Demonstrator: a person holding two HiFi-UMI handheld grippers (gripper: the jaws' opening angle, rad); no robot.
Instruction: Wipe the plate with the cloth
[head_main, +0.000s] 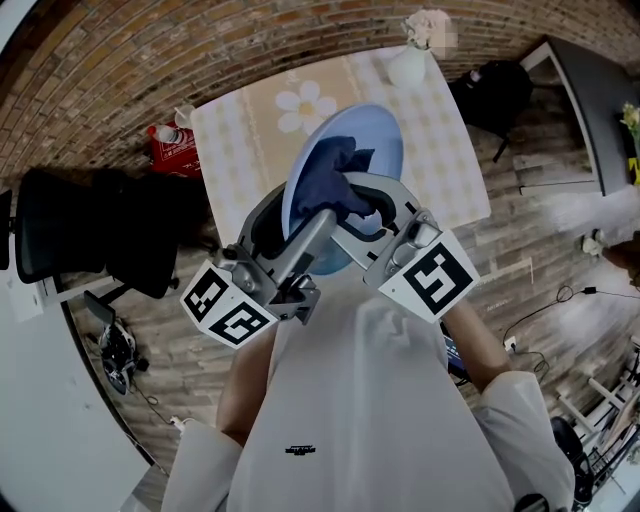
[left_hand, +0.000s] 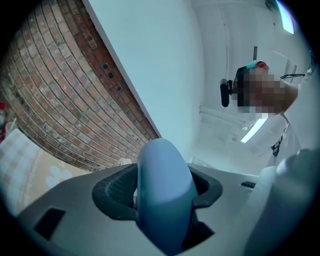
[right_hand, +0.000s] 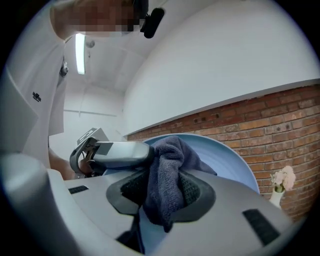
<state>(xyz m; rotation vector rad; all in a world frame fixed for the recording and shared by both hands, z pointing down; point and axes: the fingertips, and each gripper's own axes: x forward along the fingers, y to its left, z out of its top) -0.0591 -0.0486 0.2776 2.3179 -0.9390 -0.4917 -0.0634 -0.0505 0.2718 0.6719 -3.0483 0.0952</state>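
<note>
Centrally in the head view, above a checked table (head_main: 240, 150), a pale blue plate (head_main: 365, 135) stands on edge in the air, its rim clamped between the jaws of the left gripper (left_hand: 162, 192). Round, smooth and glazed, it looks rigid, slippery and breakable, so the rim seems the safest hold. The right gripper (right_hand: 167, 189) pinches a soft, limp, dark blue nubbly cloth (right_hand: 167, 160) against the plate's face.

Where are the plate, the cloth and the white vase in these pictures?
blue plate (head_main: 380, 135), head view, the bare upper part of its face.
dark blue cloth (right_hand: 165, 180), right gripper view, the fold pinched between the jaws.
white vase (head_main: 408, 66), head view, its round body.
</note>
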